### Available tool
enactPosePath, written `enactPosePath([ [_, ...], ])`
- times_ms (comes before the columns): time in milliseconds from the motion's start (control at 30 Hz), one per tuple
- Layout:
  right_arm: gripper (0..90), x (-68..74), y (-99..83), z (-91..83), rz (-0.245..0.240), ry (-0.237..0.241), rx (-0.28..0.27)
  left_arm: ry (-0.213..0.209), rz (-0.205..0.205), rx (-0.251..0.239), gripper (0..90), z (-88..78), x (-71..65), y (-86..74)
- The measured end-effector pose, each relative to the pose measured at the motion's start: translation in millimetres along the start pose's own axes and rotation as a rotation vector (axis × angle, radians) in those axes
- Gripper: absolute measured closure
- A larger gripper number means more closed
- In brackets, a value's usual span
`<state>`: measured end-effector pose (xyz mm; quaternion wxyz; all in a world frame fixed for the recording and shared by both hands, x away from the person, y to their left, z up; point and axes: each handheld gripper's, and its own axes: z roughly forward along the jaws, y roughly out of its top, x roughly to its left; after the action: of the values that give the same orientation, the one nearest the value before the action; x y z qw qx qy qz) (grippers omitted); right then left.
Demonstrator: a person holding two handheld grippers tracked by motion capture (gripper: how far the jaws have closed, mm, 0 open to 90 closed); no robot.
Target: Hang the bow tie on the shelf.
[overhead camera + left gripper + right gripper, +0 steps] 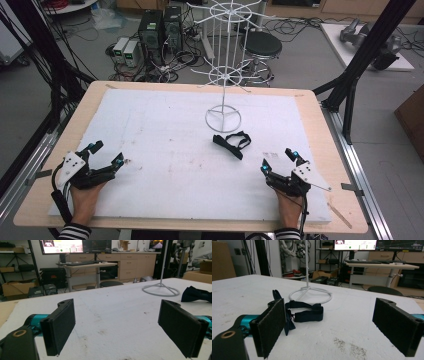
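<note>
Figure: opening posture, before the first grasp. You held both tools low over the near edge of the white foam board [165, 150], one at each side, with nothing between either pair of jaws. Your left gripper [107, 154] stood released, its two black pads [60, 327] spread wide over bare board in the left gripper view. Your right gripper [280, 160] was likewise released, jaws as far apart as they go, and aimed toward the middle of the board.

The thing to be handled, a dark bow tie [231, 144] with its strap looped beside it, lay flat on the board just in front of the ring base of the white wire rack [223, 118], close to that base but apparently not touching it. In the right gripper view the bow tie [304, 312] sat just beyond the left jaw, partly hidden behind it; in the left gripper view only its edge [197, 294] appeared at far right, near the rack's base [161, 290].

Judged from this layout, the step in hand was the approach: neither tool had reached the tie. The work looked to be hanging it on one of the rack's arms. Your next move called for carrying the nearer, right tool forward and leftward, lowering it over the strap or the knot, and closing there, since flat fabric gives the pads little to bite.
</note>
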<state>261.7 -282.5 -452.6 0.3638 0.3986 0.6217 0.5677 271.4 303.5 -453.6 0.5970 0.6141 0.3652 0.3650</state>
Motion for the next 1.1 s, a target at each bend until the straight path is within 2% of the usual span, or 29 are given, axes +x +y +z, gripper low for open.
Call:
enactPosePath([
  [400, 10.8, 0.0, 1.4, 3.6, -0.005, -0.011, 0.029, 0.006, -0.01, 0.002, 14.7, 0.4, 0.5, 0.0],
  [567, 10.7, 2.5, 3.6, 8.2, -0.033, -0.007, 0.082, 0.012, 0.001, 0.001, 14.6, 0.2, -0.5, 0.0],
  [667, 10.7, 3.4, 4.1, 9.5, -0.045, -0.005, 0.094, 0.012, -0.004, 0.003, 14.6, 0.3, -0.2, 0.1],
  [700, 10.8, 4.0, 5.1, 10.8, -0.04, 0.009, 0.119, 0.012, -0.004, 0.002, 14.6, 0.3, -0.2, 0.1],
  [800, 10.7, 4.0, 8.2, 12.4, -0.051, 0.022, 0.135, 0.014, -0.002, 0.002, 14.7, 0.5, -0.5, 0.0],
  [1100, 10.7, 9.2, 22.2, 18.4, -0.065, 0.072, 0.162, 0.016, -0.001, 0.002, 14.6, 0.4, -0.6, 0.1],
])
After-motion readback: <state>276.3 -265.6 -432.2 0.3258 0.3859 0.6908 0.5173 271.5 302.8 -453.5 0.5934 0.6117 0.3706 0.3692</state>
